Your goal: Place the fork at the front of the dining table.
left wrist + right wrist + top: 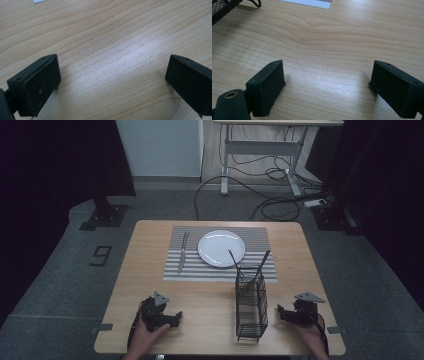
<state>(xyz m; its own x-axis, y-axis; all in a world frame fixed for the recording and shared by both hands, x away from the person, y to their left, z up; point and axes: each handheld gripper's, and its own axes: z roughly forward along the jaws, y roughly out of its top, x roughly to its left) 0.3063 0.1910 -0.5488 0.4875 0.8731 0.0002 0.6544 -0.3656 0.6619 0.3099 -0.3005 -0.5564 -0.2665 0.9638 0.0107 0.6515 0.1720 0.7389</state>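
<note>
Jaws spread wide on your left gripper (pixel 172 318) and right gripper (pixel 283 313), both resting empty on the bench (pixel 210 305), flanking the wire caddy (pixel 251 307) of utensils, probably your next target.

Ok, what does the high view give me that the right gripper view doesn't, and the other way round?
High view alone: the white plate, the knife left of it on the striped placemat, utensils standing in the wire caddy, and the left gripper. Right gripper view alone: a close look along the right gripper, its jaws wide apart over bare wood with nothing between them. Both share the wooden table, a placemat corner and the caddy's edge.
</note>
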